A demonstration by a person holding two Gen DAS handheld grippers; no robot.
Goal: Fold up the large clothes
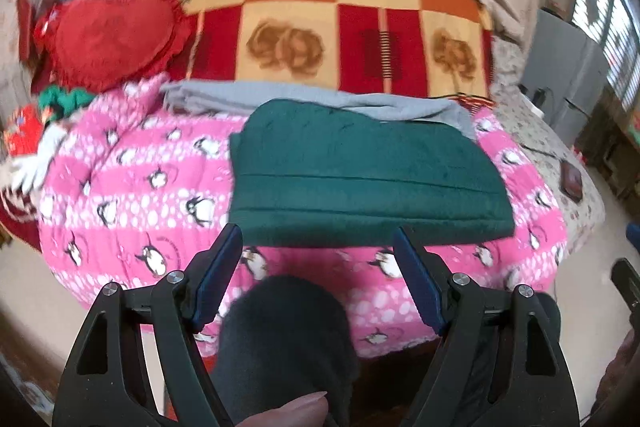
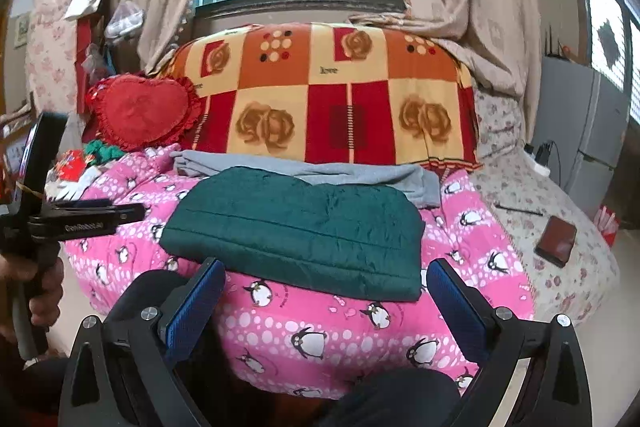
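Left wrist view shows my left tongs (image 1: 318, 239) wide apart with nothing between them, just before the near edge of the green garment (image 1: 360, 171). My right tongs (image 2: 326, 273) are wide and empty too. The green garment lies on the pink penguin blanket (image 2: 320, 331) as a flat, neat rectangle, so I judge this piece is folded. Behind the green garment a grey cloth (image 2: 320, 167) lies flatter and longer; maybe it is left to fold. Behind that, the orange checked blanket (image 2: 320, 83) carries the word "Love". The writing on my left tongs' body I cannot read surely.
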